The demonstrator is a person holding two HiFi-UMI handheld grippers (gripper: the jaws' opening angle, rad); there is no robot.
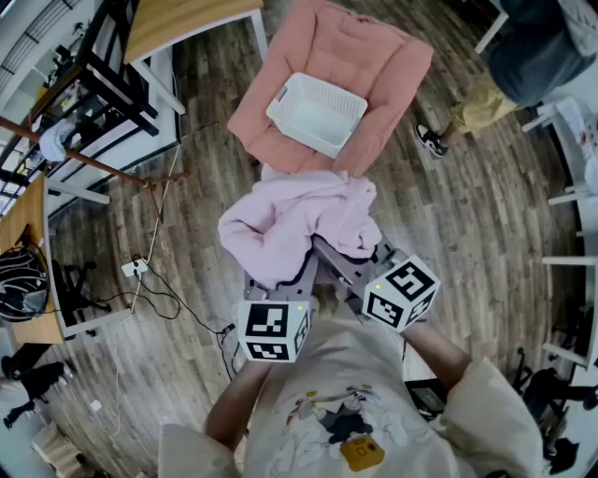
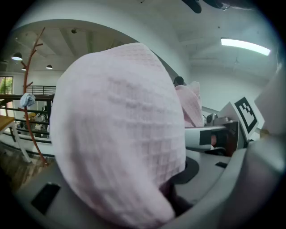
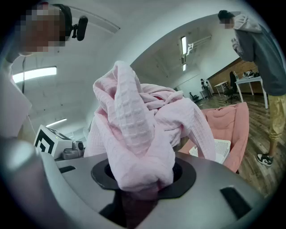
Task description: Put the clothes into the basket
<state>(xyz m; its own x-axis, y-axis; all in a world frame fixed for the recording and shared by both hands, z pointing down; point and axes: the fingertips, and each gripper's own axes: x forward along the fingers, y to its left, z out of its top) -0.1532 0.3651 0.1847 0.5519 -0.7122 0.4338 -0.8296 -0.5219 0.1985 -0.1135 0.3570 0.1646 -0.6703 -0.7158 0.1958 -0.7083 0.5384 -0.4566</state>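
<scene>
A crumpled pink waffle-weave garment (image 1: 297, 222) hangs in the air between both grippers, in front of the person's chest. My left gripper (image 1: 295, 273) is shut on its near left part, and the cloth (image 2: 120, 134) covers the jaws and fills most of that gripper's view. My right gripper (image 1: 342, 258) is shut on another fold, and the cloth (image 3: 134, 134) bunches up out of its jaws. All fingertips are hidden under the fabric. The white perforated basket (image 1: 316, 113) stands empty beyond the garment, on a salmon-pink cushion (image 1: 374, 56).
A person in a grey top and tan trousers (image 1: 486, 93) stands right of the cushion. A wooden table (image 1: 177, 23) and a black rack (image 1: 103, 84) are at the far left. Cables and a power strip (image 1: 135, 268) lie on the wood floor at the left.
</scene>
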